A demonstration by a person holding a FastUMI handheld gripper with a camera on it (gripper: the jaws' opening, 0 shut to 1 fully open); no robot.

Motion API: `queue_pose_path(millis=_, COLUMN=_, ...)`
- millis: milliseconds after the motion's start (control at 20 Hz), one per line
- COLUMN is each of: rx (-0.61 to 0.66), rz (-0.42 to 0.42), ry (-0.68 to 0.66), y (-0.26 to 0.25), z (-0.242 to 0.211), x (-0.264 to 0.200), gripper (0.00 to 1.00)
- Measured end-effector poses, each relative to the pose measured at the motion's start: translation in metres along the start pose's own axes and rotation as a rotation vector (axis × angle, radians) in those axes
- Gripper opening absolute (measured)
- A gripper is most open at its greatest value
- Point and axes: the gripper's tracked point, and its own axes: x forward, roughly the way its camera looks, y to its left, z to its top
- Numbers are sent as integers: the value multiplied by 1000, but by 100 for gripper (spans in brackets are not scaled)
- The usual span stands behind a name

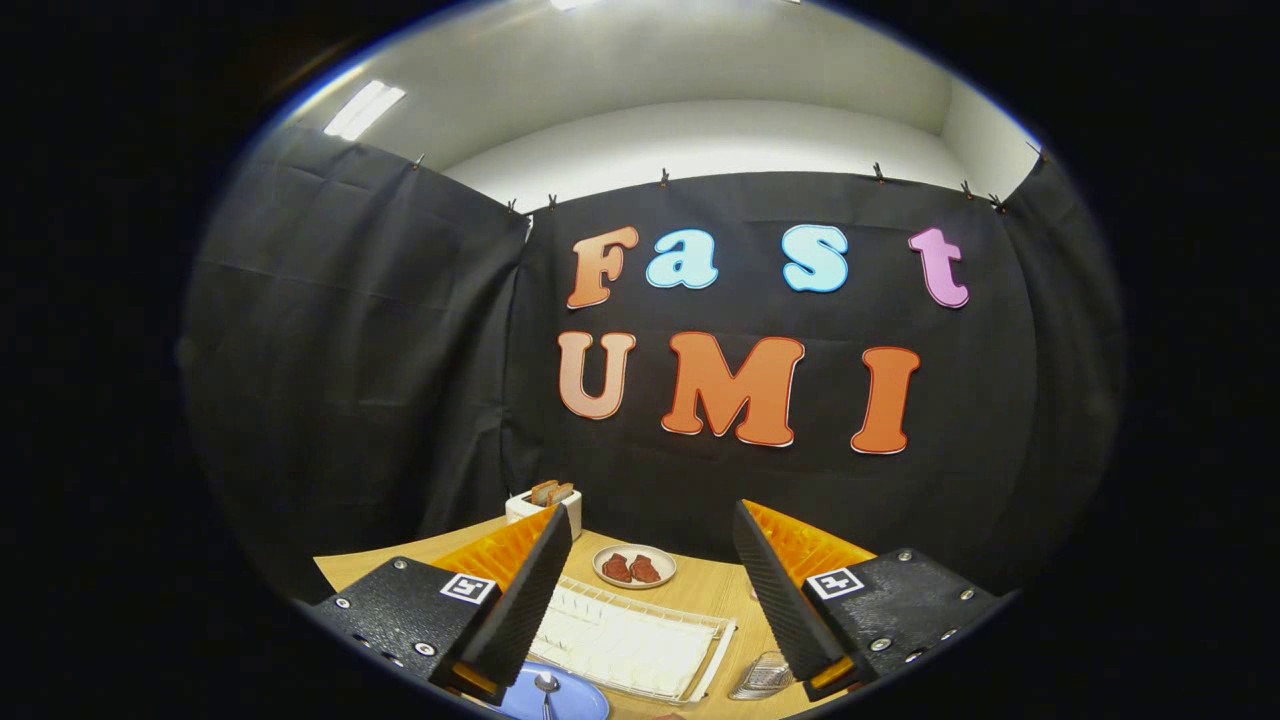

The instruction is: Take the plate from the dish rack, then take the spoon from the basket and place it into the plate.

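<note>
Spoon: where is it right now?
In the gripper view the spoon lies on the blue plate, beside the white dish rack; the open gripper holds nothing.

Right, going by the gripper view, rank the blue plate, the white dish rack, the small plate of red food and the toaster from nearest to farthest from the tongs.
The tongs are open, holding nothing.
1. Blue plate, spoon on it, by the left finger's tip.
2. White dish rack, between the fingers.
3. Small plate, beyond the rack.
4. Toaster, farthest, by the wall.

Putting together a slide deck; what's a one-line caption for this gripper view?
Open gripper above a wooden table: spoon lies on blue plate, beside the white dish rack.
</note>
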Motion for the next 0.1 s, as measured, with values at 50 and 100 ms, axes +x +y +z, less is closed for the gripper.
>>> queue_pose_path(millis=50, rx=-2, rz=1, ry=5, y=0, z=-1, x=-1, gripper=97)
queue_pose_path(millis=100, rx=-2, rz=1, ry=5, y=0, z=0, x=-1, gripper=97)
